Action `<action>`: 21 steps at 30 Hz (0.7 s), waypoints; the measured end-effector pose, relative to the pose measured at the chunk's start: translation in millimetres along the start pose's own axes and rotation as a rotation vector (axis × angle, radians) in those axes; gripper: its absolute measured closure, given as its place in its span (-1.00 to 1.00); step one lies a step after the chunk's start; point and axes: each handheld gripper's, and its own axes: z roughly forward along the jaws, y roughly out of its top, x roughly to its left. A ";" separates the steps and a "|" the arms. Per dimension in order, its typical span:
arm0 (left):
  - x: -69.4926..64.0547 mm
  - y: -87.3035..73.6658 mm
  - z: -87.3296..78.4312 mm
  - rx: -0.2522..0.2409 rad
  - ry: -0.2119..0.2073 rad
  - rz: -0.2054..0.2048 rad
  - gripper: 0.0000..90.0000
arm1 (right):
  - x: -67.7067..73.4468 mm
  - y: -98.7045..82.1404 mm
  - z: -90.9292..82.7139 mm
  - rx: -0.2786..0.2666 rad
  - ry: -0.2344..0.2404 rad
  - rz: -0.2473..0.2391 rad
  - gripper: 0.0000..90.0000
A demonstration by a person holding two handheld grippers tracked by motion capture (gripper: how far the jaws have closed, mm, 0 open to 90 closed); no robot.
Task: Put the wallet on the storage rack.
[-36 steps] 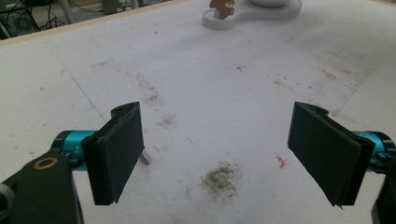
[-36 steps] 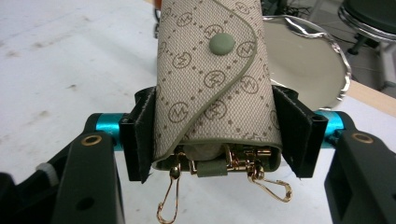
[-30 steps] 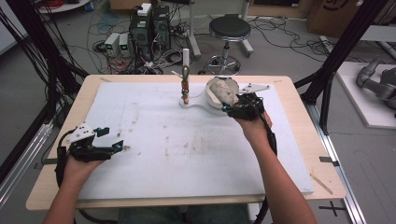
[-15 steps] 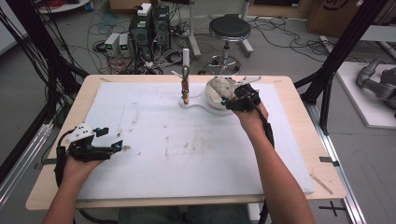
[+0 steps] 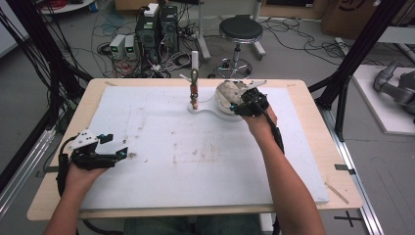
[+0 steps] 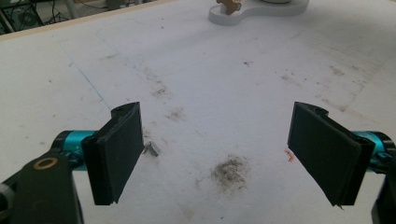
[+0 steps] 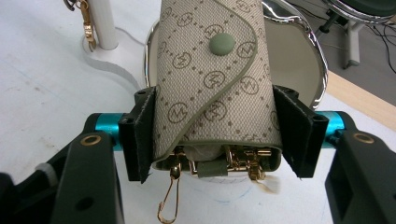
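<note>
My right gripper (image 5: 247, 101) is shut on a beige monogram pouch (image 5: 227, 91) at the far side of the table. In the right gripper view the jaws of the right gripper (image 7: 219, 135) press on both sides of the pouch (image 7: 210, 70), which has a green snap button and gold clasps (image 7: 169, 200) hanging from its near end. The pouch sits over a round chrome-rimmed dish (image 7: 306, 56) on a white stand base (image 5: 205, 109). My left gripper (image 5: 113, 146) rests near the front left, open, with nothing between its jaws (image 6: 224, 149).
A white post (image 5: 194, 68) rises from the stand base, with a gold clasp (image 7: 85, 18) hanging on it. A stained white mat (image 5: 186, 156) covers the wooden table (image 5: 313, 93). Beyond the table stand a stool (image 5: 241, 29), computers and cables.
My right gripper has carried the pouch a little to the left and farther away, over the dish. The left gripper has stayed in place.
</note>
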 end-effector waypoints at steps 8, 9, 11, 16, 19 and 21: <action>-0.1 -0.1 -0.4 -0.001 0.001 0.000 -0.59 | 0.6 -0.1 0.1 0.011 -0.001 -0.006 -0.17; -0.1 -0.1 -0.4 -0.001 0.001 -0.001 -0.59 | 1.0 -0.2 0.5 0.014 0.000 -0.007 -0.17; -0.1 -0.1 -0.4 0.000 0.001 0.000 -0.59 | 1.2 -0.3 1.5 0.017 0.001 -0.008 -0.17; 0.2 -0.1 -0.6 -0.001 0.001 -0.001 -0.59 | 1.8 -0.6 5.1 0.030 -0.001 -0.015 -0.17; 0.4 -0.4 -0.9 -0.001 0.002 -0.003 -0.59 | 0.7 -1.6 8.2 0.046 -0.006 -0.005 -0.16; 0.7 -0.6 -1.0 0.001 0.002 -0.001 -0.59 | -1.4 -2.4 9.9 0.049 -0.009 -0.007 -0.17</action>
